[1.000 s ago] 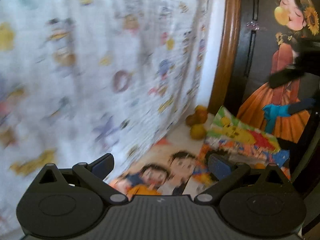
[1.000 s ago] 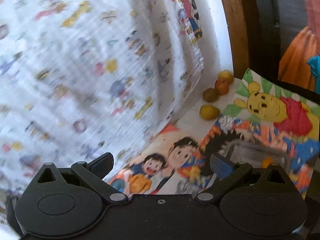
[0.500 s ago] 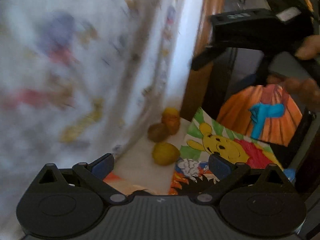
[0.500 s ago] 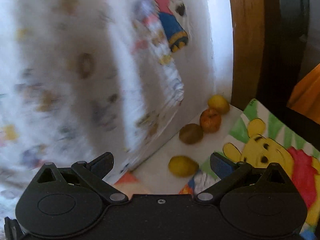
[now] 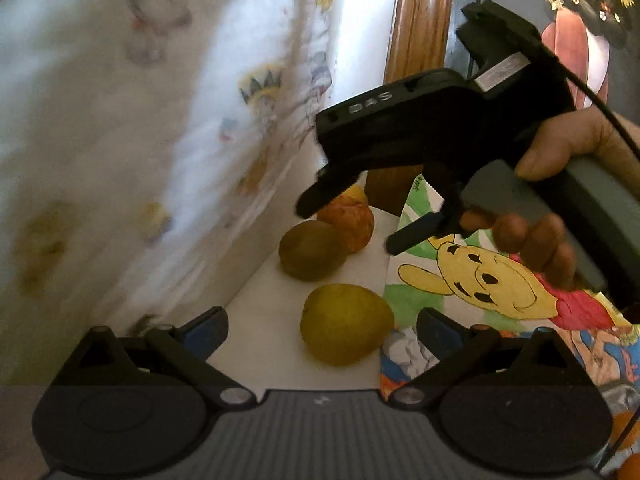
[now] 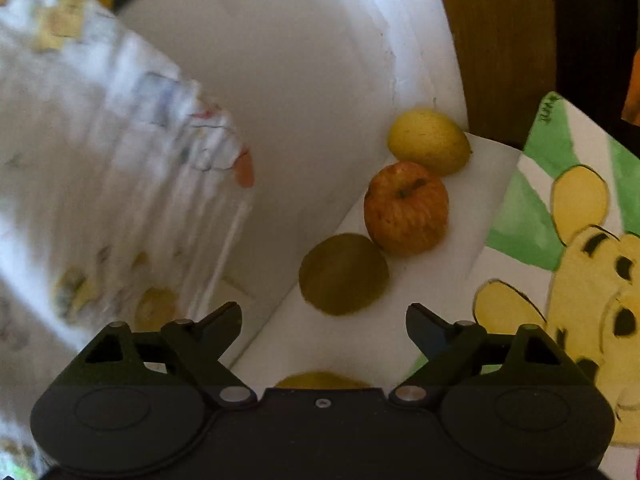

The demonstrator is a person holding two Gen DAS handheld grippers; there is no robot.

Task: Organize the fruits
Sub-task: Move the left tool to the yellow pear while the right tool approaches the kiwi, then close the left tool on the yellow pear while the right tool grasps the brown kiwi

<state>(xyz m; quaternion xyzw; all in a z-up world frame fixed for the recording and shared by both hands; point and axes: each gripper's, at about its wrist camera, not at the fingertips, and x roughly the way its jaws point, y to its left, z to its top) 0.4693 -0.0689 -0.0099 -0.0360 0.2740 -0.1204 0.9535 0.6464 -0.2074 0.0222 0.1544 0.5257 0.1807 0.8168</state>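
Note:
Four fruits lie in a row on a white ledge (image 5: 260,344) beside a curtain. In the left wrist view the nearest is a yellow-green fruit (image 5: 346,324); it lies between the fingers of my open left gripper (image 5: 322,330), untouched. Behind it are a brown kiwi (image 5: 312,250), a red-orange apple (image 5: 354,224) and a yellow fruit, mostly hidden. My right gripper (image 5: 360,216), held by a hand (image 5: 532,240), hovers open over the apple. In the right wrist view the open right gripper (image 6: 324,316) is just short of the kiwi (image 6: 344,274), with the apple (image 6: 406,208) and a lemon (image 6: 430,142) beyond.
A white curtain with cartoon prints (image 5: 160,140) hangs close on the left. A cartoon bear picture (image 5: 488,280) covers the surface to the right of the fruits. A wooden post (image 5: 416,40) and a white wall (image 6: 312,80) close off the corner behind the lemon.
Both grippers have moved forward into the corner, so the fruits are much closer. The right gripper and its hand have come lower in the left wrist view, over the apple.

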